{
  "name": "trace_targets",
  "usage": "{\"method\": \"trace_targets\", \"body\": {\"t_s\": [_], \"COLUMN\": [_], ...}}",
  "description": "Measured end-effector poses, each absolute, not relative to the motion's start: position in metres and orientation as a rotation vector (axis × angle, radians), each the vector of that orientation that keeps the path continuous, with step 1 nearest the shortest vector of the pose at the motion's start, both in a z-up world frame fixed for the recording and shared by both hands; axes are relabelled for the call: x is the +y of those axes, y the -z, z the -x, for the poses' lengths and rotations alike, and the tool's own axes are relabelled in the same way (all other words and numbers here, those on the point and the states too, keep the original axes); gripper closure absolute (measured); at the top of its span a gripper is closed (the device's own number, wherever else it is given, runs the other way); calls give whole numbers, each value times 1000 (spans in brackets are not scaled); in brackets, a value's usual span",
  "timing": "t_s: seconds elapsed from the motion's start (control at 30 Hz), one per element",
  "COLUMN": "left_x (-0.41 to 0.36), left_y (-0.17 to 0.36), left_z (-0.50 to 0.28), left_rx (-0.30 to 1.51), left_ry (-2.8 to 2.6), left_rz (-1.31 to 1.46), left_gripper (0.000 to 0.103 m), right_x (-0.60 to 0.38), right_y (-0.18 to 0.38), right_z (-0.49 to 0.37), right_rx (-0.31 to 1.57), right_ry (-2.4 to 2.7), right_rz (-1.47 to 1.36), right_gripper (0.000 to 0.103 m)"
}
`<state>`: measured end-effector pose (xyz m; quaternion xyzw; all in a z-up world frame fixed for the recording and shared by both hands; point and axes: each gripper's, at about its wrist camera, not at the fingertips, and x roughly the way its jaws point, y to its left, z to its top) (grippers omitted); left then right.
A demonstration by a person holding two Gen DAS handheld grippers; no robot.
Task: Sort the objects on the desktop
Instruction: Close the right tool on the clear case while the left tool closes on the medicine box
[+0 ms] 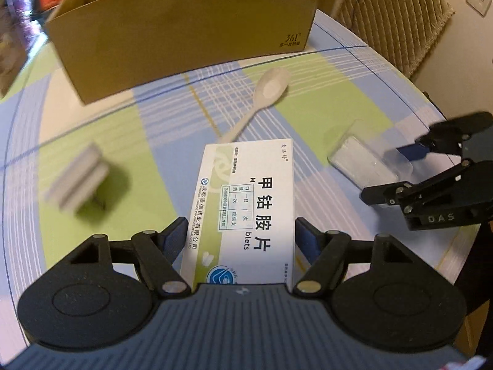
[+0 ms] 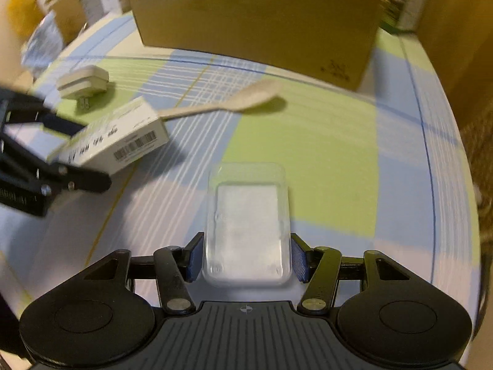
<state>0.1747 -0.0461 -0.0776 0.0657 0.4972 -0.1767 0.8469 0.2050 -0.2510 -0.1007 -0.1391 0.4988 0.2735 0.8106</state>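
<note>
Left wrist view: the left gripper [image 1: 242,236] is clamped on the medicine box [image 1: 246,206], lifted in front of the cardboard box [image 1: 185,34]. A white spoon [image 1: 262,98] lies between them; a white plug adapter [image 1: 78,178] sits left.

Right wrist view: the right gripper [image 2: 246,259] pinches the clear plastic case [image 2: 248,228], nearer than the cardboard box [image 2: 255,21], above the checked tablecloth [image 2: 323,154].

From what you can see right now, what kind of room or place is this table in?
Most likely a home, perhaps a dining area. The table wears a plaid cloth, a quilted chair back stands behind it, and household odds lie on it: a medicine box, a spoon, a plug adapter.
</note>
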Motion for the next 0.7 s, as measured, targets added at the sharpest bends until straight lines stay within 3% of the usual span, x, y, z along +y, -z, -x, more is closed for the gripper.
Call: {"method": "trace_targets", "body": {"t_s": [0.1,0.23,0.7], "left_x": [-49,-51,-54], "left_y": [84,93,110], "left_z": [-156,-137,-136], "left_rx": [1002,894,829], "left_ry": [362,394,386], "left_rz": [-121,-133,-84], "left_gripper": [32,28,28], "right_x": [-258,-263,-259], "right_y": [100,103,109], "right_z": [-189,-176,-178], "right_rx": [1028,982,903], "right_ry": [-556,-528,-487], "right_rz": [247,216,184], "right_gripper": [48,34,34]}}
